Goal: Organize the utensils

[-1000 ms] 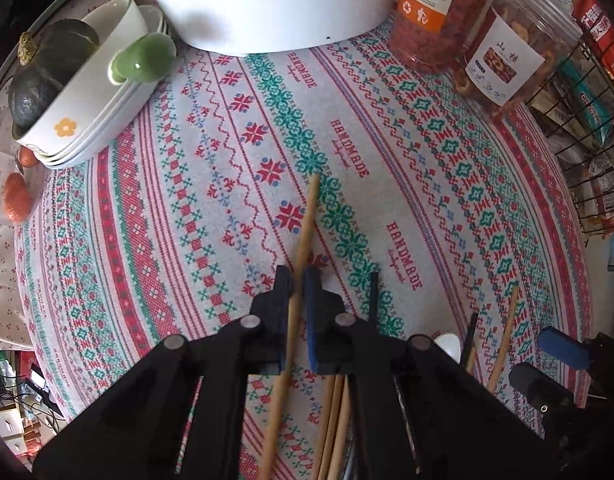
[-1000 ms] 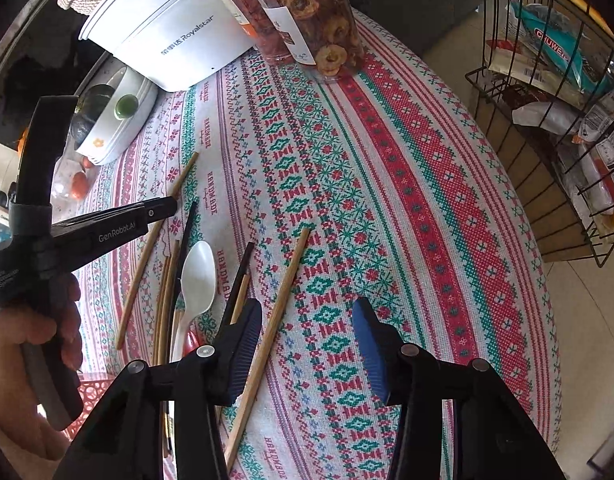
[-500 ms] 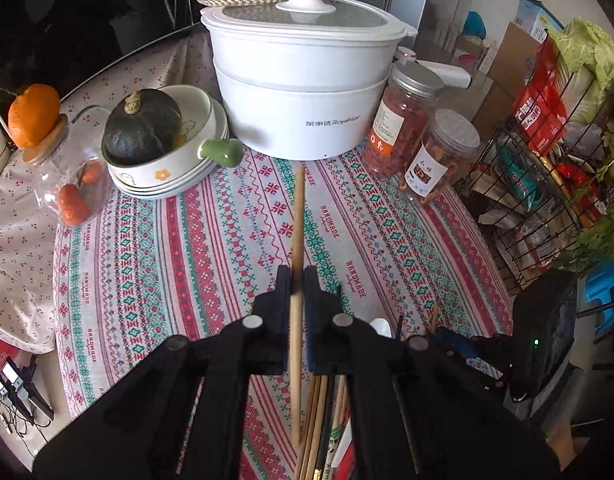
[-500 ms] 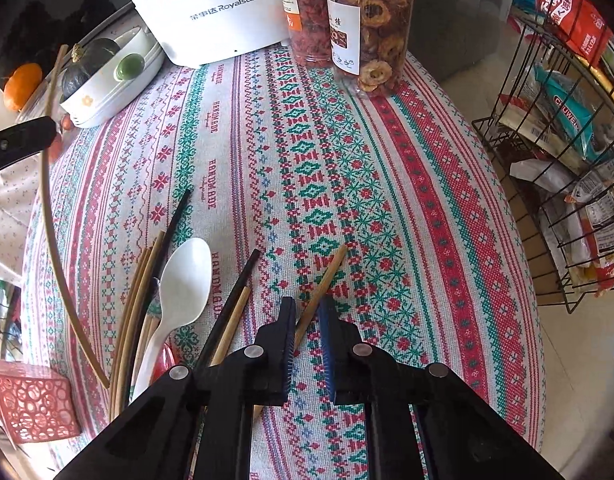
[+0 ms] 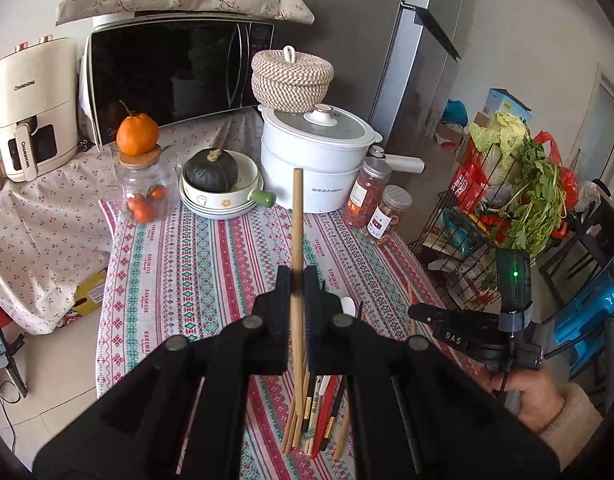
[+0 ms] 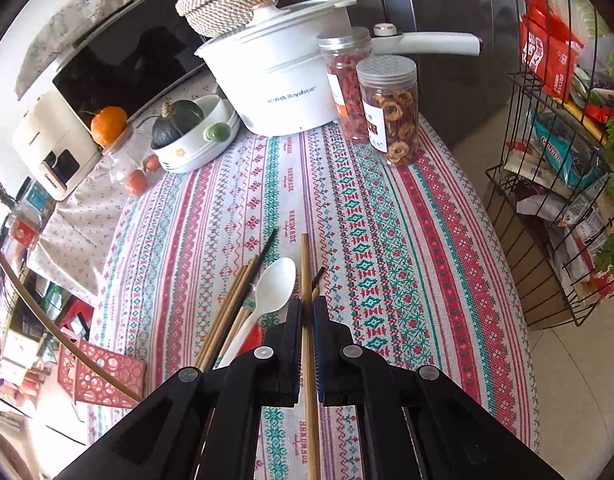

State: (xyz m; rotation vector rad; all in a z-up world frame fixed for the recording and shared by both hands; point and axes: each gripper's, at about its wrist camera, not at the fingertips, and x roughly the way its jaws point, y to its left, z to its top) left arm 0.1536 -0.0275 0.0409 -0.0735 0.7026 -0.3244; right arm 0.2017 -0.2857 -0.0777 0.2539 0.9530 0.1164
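Gripping one light, stiff bamboo chopstick near mid-length, the left gripper is clamped on it, pointing to 12 o'clock. The right gripper pinches a darker wooden chopstick; mid-shaft holds resist pivoting. Only the right view shows the pink perforated basket at 8 o'clock.

Table under striped cloth: loose chopsticks, white spoon, white pot, two jars, stacked bowls.
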